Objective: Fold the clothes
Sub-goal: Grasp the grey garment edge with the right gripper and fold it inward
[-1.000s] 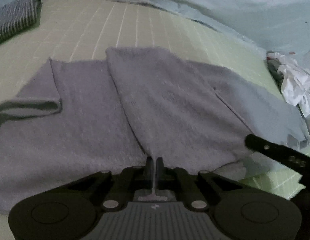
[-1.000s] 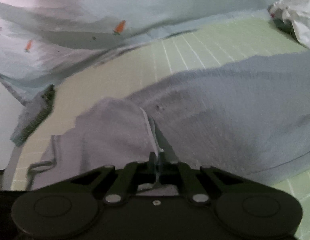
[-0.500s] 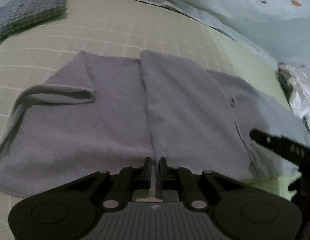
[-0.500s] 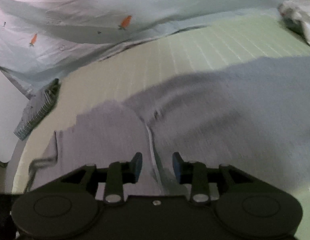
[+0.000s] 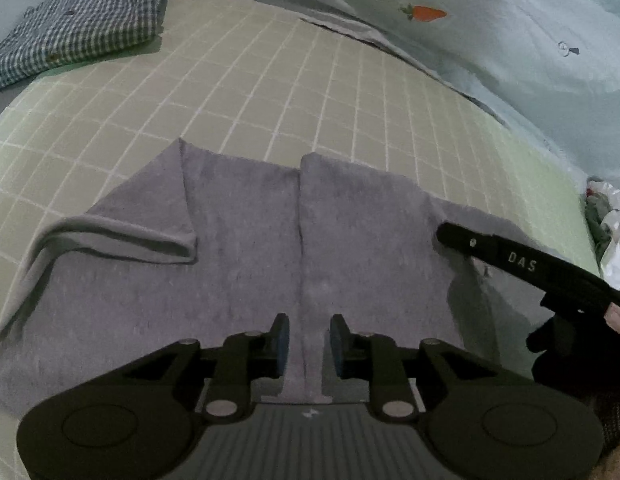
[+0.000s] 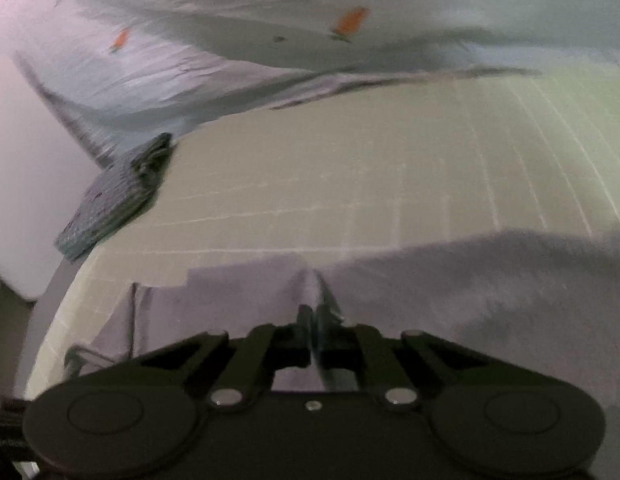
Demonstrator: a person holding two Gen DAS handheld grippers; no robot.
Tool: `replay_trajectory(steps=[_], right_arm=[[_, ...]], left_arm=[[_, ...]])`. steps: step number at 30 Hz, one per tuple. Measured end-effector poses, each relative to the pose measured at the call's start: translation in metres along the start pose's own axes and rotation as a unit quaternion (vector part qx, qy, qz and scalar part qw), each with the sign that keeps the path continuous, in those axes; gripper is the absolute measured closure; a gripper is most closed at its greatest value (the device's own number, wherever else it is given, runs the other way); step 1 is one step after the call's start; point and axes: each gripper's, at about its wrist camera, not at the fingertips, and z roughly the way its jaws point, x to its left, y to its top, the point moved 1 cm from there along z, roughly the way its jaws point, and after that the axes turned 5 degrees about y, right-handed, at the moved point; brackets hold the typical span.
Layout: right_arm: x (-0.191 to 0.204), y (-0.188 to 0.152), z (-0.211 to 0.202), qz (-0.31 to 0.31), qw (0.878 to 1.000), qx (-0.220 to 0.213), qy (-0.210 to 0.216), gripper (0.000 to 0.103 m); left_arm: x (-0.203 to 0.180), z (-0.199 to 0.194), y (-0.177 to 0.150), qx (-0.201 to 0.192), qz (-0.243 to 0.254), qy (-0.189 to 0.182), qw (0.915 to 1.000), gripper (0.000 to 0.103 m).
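Garment: your grey garment (image 5: 246, 248) lies flat at centre, sides folded inward, hem curled at 9 o'clock.
Left gripper (image 5: 309, 344): your fingers parted, straddling the centre seam.
Right gripper (image 6: 312, 320): pinching a raised grey fold.
Surface: green grid sheet (image 5: 270, 80); carrot-print cloth (image 5: 490, 20) at 1 o'clock.
Count: one checked folded shirt (image 5: 78, 28) at 11 o'clock.

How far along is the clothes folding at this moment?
Done: a folded checked shirt lies set aside on the green grid sheet. In hand: the grey garment, side flaps folded inward; right gripper pinches a ridge of it, left gripper open. Left: its final folds; a crumpled white item waits.
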Motion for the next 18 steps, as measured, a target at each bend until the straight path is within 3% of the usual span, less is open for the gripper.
replay_trajectory(steps=[4,7,11,16,18], right_arm=[[0.035,-0.009,0.008,-0.066,0.997,0.024,0.026,0.1],[0.05,-0.021,0.017,-0.078,0.995,0.054,0.04,0.097],[0.041,-0.024,0.007,-0.03,0.997,0.034,0.054,0.08],[0.013,-0.014,-0.018,0.066,0.996,-0.047,0.046,0.074],[0.004,-0.012,-0.014,0.085,0.995,-0.044,0.034,0.074]], left_arm=[[0.007,0.004,-0.004,0.008,-0.008,0.008,0.9999,0.078],[0.013,0.004,-0.006,0.01,-0.014,0.009,0.9998,0.078],[0.02,0.001,-0.008,0.011,-0.022,0.005,0.9997,0.078],[0.024,-0.001,-0.011,0.01,-0.02,0.006,0.9997,0.078],[0.025,-0.002,-0.011,0.01,-0.021,0.006,0.9997,0.078]])
